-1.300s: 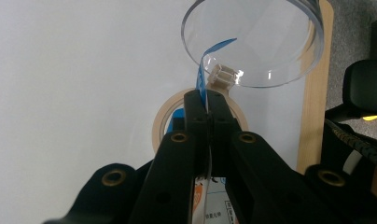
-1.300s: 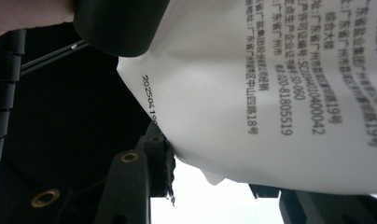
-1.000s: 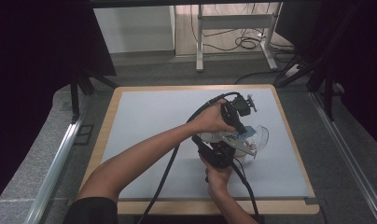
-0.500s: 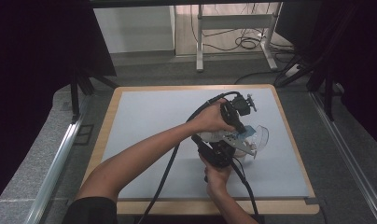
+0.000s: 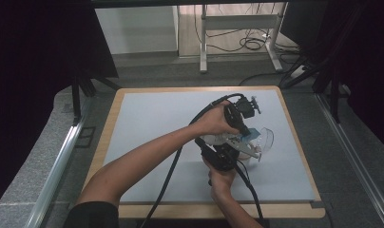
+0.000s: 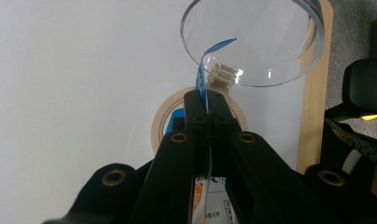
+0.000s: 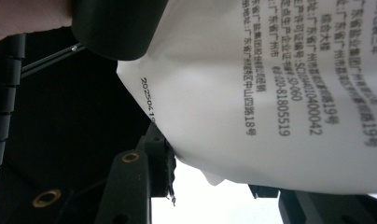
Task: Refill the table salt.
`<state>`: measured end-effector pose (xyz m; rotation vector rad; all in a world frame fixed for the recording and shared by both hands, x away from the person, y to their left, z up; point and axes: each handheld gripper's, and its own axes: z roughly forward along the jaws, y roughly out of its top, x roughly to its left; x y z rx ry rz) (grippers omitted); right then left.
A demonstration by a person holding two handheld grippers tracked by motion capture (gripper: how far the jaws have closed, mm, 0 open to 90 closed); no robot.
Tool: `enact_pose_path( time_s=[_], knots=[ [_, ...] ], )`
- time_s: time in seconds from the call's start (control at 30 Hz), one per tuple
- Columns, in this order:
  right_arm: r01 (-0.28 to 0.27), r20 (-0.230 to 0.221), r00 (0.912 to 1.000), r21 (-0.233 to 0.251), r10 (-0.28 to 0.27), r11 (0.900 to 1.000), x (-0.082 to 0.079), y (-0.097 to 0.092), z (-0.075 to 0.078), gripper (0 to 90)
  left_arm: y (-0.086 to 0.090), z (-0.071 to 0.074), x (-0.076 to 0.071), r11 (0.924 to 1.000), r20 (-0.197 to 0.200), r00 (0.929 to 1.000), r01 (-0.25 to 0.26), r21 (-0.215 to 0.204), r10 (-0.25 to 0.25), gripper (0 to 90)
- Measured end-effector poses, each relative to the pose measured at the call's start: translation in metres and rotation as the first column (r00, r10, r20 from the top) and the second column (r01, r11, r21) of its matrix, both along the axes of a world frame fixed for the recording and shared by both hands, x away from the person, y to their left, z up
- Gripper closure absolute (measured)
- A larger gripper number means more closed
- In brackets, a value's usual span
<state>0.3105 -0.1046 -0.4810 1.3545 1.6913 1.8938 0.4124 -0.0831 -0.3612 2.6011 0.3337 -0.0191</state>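
Item: white printed plastic pouch with blue top edge (image 5: pixel 230 140), soft, light, crushable; held above the bench (image 5: pixel 147 123).
Left claw (image 6: pixel 206 100): clamped on blue edge.
Right claw (image 7: pixel 210 154): part-closed around pouch body.
Grip: flat sealed edges.

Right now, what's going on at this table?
A person is working with two handheld grippers over a white printed bag on the table. The left gripper is shut on the bag's blue top edge, just in front of a clear plastic bowl and above a roll of tape. The right gripper has the bag's body between its fingers. Both hands are holding steady, possibly about to tear the bag open.
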Motion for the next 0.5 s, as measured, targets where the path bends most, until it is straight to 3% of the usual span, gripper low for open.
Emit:
enact_pose_path(
  time_s=[0.5],
  knots=[
    [-0.003,0.004,1.0,-0.014,0.003,0.9999,0.0001,0.001,-0.0009,59.4,0.001,-0.0016,0.0002,1.0,-0.002,1.0,-0.001,0.001,0.001,90.0]
  ],
)
